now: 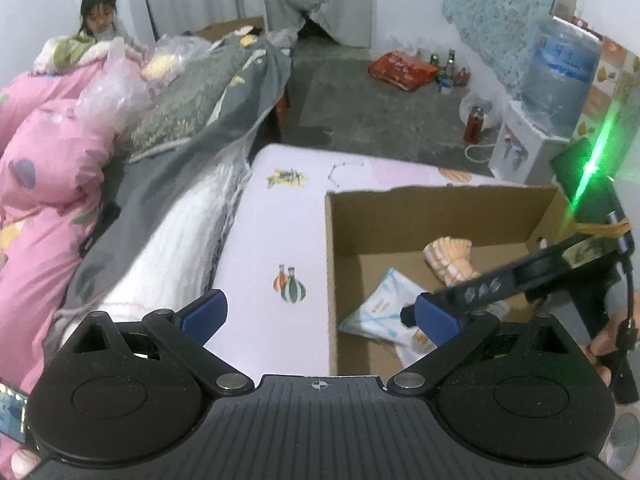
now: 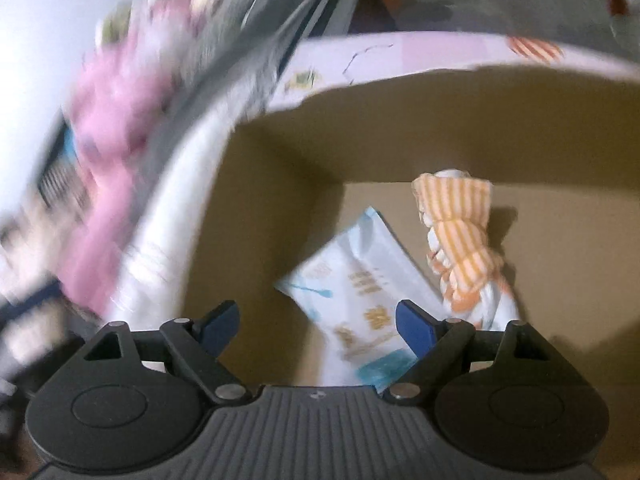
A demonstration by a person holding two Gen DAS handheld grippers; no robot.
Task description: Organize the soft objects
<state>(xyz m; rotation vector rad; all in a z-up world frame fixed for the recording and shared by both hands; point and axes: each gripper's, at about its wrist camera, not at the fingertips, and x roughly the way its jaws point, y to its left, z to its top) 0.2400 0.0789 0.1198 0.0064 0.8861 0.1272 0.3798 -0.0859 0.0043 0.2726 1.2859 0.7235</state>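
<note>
Cardboard box: open-topped, standing on a bed with a pale pink printed sheet; its near left corner sits beside the sheet's gourd motif.

Contents of box, two soft items on the floor of the box:
- Tissue pack, white and light blue with yellow lettering, lying flat and turned at an angle; in the right wrist view it reaches from mid-box toward the camera.
- Striped cloth, orange and white, twisted into a bundle, just beside the pack on its far right side and touching or overlapping its edge.

Left gripper: blue-padded fingers spread wide, nothing between them; it hovers over the sheet at the box's left wall, one finger over the sheet, the other over the box interior.

Right gripper: fingers apart, nothing pinched; the tissue pack lies beneath the gap, clear of the pads. In the left wrist view its black body enters from the right above the box, with a green light streak over it and part of a hand at the frame edge.

Surroundings: pink quilt and grey bedding heaped on the left; a person seated behind the heap; water dispenser with blue bottle at right; red bag on the concrete floor. The left half of the right wrist view is motion-blurred.
</note>
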